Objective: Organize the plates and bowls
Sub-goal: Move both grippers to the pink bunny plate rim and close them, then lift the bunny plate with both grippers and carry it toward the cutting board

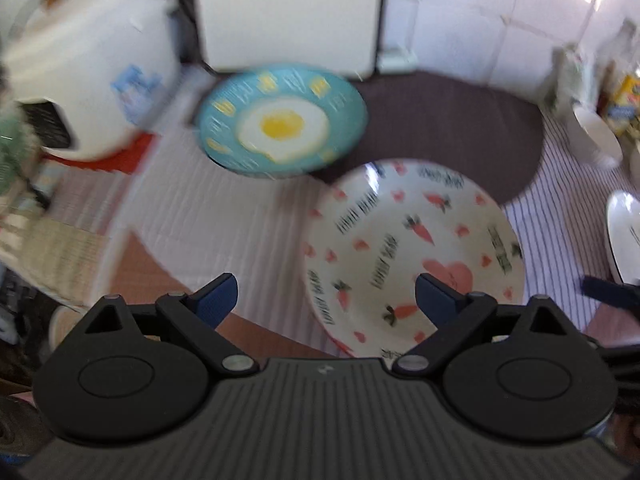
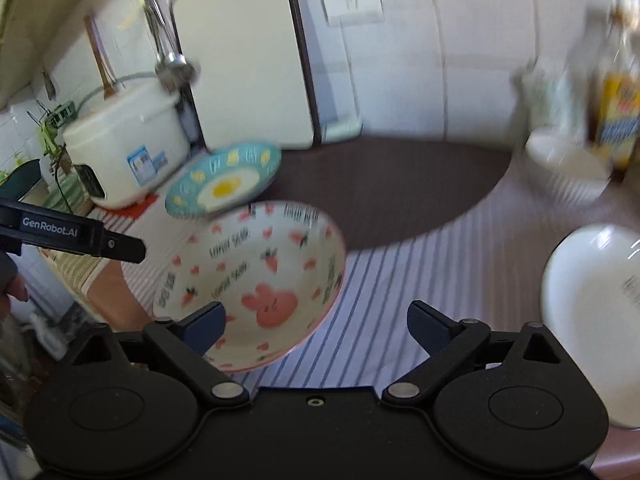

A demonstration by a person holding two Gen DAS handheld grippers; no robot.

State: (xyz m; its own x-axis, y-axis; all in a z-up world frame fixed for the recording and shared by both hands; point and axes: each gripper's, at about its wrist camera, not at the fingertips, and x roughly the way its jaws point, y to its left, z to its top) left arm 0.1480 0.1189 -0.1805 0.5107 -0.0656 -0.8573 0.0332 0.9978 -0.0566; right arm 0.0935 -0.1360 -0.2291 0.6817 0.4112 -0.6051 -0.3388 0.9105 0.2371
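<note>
**Worktop stock: plates and bowls still spread out, both grippers empty**

1. Striped cloth (image 2: 400,280), covering the worktop; it carries every dish listed below. A dark oval mat (image 2: 380,184) lies on it toward the wall, bare, and looks a likely gathering spot, though that is only a guess.

2. Rice cooker (image 2: 120,152), white, at the far left by the wall. Not part of the sorting.

3. Carrot plate (image 1: 412,256), white with carrots, hearts and a pink rabbit. It sits nearest the person, its far rim overlapping the mat's edge. Being closest, it is probably the first piece to be taken up.

4. Egg plate (image 1: 282,120), blue with a fried egg in the middle. It rests just behind the carrot plate, near the cooker; whether the two rims touch cannot be told through the blur.

5. White bowl (image 2: 588,312), plain, at the right edge, well apart from the patterned plates. A second white bowl (image 2: 568,164) stands farther back beside a yellow carton (image 2: 616,120).

6. Left gripper (image 1: 325,300): fingers spread wide, holding nothing, poised above the near-left rim of the carrot plate.

7. Right gripper (image 2: 316,326): fingers likewise wide apart and empty, hanging over the carrot plate's near-right rim and the cloth.

Nothing is stacked yet.
</note>
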